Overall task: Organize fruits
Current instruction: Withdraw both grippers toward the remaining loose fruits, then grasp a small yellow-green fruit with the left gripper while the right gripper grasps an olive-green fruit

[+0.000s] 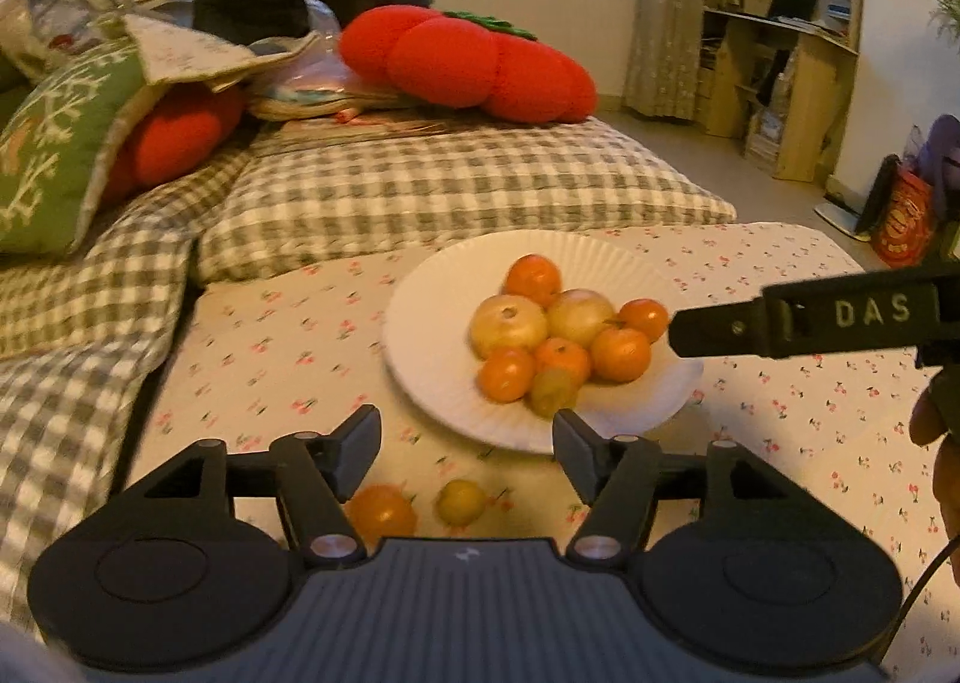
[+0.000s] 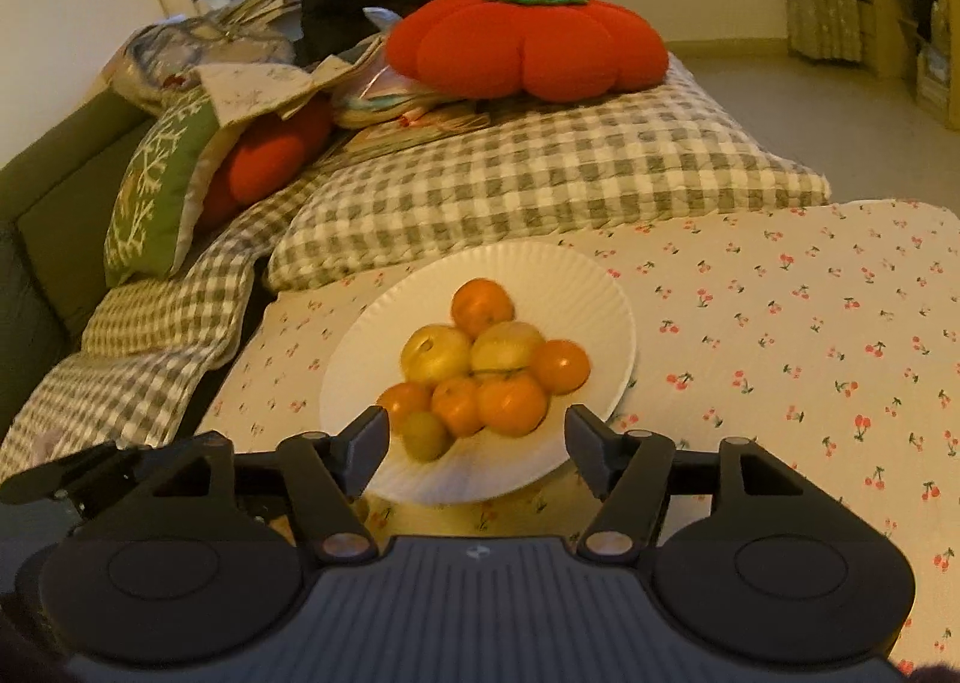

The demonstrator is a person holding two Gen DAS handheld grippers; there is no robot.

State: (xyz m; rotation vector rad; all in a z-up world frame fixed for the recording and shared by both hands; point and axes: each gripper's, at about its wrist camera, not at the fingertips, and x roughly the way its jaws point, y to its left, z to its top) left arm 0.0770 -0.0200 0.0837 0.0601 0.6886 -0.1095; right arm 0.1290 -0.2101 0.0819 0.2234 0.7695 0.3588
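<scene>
Fruit pile sat heaped on white plate near tabletop's far edge; loose orange and yellow fruit lay at near edge. Left tool, right tool: spread, empty. Step judged: collecting strays next.

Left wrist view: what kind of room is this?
Likely a lived-in home bedroom or living room: checked bedding, a tomato-shaped cushion, a cluttered wooden shelf unit by the curtained window.

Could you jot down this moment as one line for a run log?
left claw: open, empty | right claw: open, empty | plate: fruit piled | cloth: orange fruit, yellow fruit loose
</scene>
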